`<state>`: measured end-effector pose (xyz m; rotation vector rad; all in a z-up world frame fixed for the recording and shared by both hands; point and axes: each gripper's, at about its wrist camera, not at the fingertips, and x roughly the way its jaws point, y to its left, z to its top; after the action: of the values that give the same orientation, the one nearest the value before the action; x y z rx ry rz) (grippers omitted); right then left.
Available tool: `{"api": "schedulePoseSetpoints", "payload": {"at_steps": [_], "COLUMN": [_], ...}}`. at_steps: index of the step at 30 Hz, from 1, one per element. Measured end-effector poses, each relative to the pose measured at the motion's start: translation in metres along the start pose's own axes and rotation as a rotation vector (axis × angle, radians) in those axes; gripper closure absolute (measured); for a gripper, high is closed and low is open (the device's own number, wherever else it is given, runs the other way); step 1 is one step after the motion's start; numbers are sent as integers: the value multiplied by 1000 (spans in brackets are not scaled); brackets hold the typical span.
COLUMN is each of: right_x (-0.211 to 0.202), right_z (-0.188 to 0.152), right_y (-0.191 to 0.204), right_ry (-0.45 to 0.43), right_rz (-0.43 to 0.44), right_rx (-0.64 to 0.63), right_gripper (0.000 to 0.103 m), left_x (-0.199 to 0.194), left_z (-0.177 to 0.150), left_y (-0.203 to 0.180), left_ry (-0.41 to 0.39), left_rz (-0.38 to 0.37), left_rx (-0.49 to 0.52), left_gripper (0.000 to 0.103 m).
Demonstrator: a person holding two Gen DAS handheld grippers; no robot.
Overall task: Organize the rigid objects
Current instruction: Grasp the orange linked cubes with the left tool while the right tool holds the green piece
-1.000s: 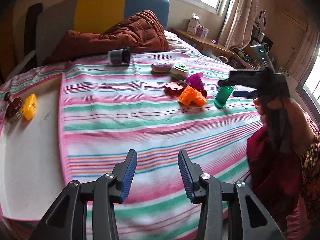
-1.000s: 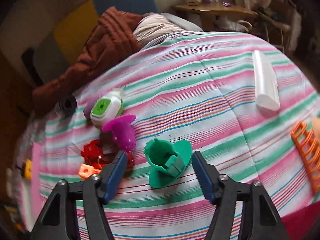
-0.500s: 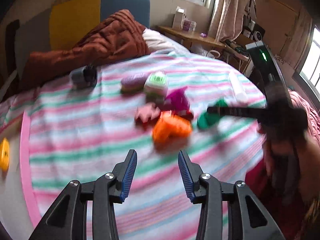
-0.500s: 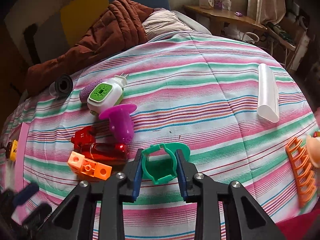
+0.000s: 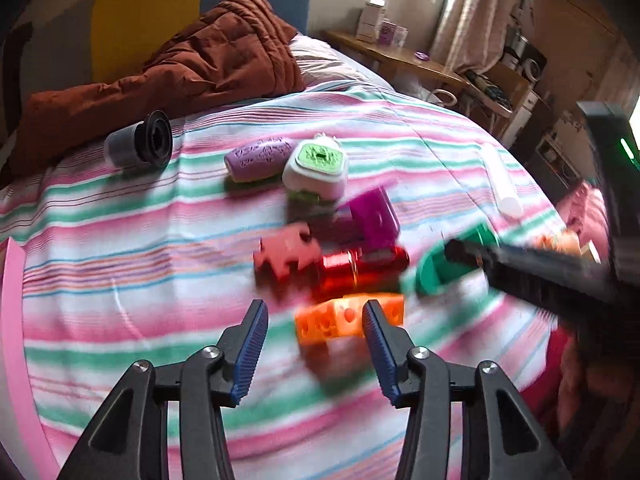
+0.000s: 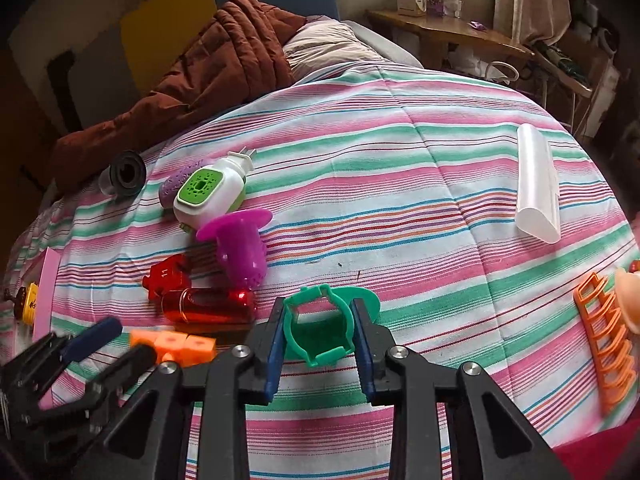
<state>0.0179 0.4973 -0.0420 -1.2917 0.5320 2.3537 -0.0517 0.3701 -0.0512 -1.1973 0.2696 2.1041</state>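
My right gripper (image 6: 318, 344) is shut on a green plastic cup-like piece (image 6: 320, 330), which rests on the striped bedspread; it also shows in the left wrist view (image 5: 438, 270). My left gripper (image 5: 314, 344) is open, its fingers either side of an orange block (image 5: 346, 318), also seen in the right wrist view (image 6: 174, 344). Behind lie a red bottle (image 5: 360, 270), a red puzzle piece (image 5: 284, 258), a purple cup (image 6: 240, 248), a white-green plug-in device (image 6: 208, 194) and a purple oval case (image 5: 258, 156).
A grey-black cylinder (image 5: 140, 146) lies near a brown quilt (image 5: 180, 68). A white tube (image 6: 536, 188) and an orange rack (image 6: 606, 344) lie to the right. A yellow toy (image 6: 28, 302) sits at the left edge. A wooden desk (image 6: 448, 32) stands behind the bed.
My right gripper closed on the green piece. My left gripper moved forward and right across the bed until its open fingers reached the orange block.
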Motion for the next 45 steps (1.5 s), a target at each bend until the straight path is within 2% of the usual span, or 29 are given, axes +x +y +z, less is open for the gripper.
{"api": "schedulePoseSetpoints", "payload": {"at_steps": [4, 9, 12, 19, 23, 36, 39, 43, 45], "right_x": [-1, -1, 0, 1, 1, 2, 2, 2, 2], "right_z": [-1, 0, 0, 0, 0, 0, 0, 1, 0], "right_y": [0, -2, -2, -4, -4, -4, -4, -5, -5], "right_ry": [0, 1, 1, 4, 5, 8, 9, 9, 10], "right_rz": [0, 5, 5, 13, 14, 20, 21, 21, 23], "right_rx": [1, 10, 8, 16, 14, 25, 25, 25, 26], "right_gripper": [72, 72, 72, 72, 72, 72, 72, 72, 72], "left_x": [-9, -21, -19, 4, 8, 11, 18, 21, 20], "left_z": [-31, -49, -45, -20, -11, -16, -13, -17, -20], "left_y": [-1, 1, -8, -27, -33, -48, -54, -64, -64], "left_ry": [-11, -45, -47, -34, -50, -49, -21, 11, 7], "left_rz": [34, -50, -58, 24, 38, 5, 17, 67, 86], "left_rx": [57, 18, 52, 154, 194, 317, 380, 516, 533], "left_gripper": [53, 53, 52, 51, 51, 51, 51, 51, 59]}}
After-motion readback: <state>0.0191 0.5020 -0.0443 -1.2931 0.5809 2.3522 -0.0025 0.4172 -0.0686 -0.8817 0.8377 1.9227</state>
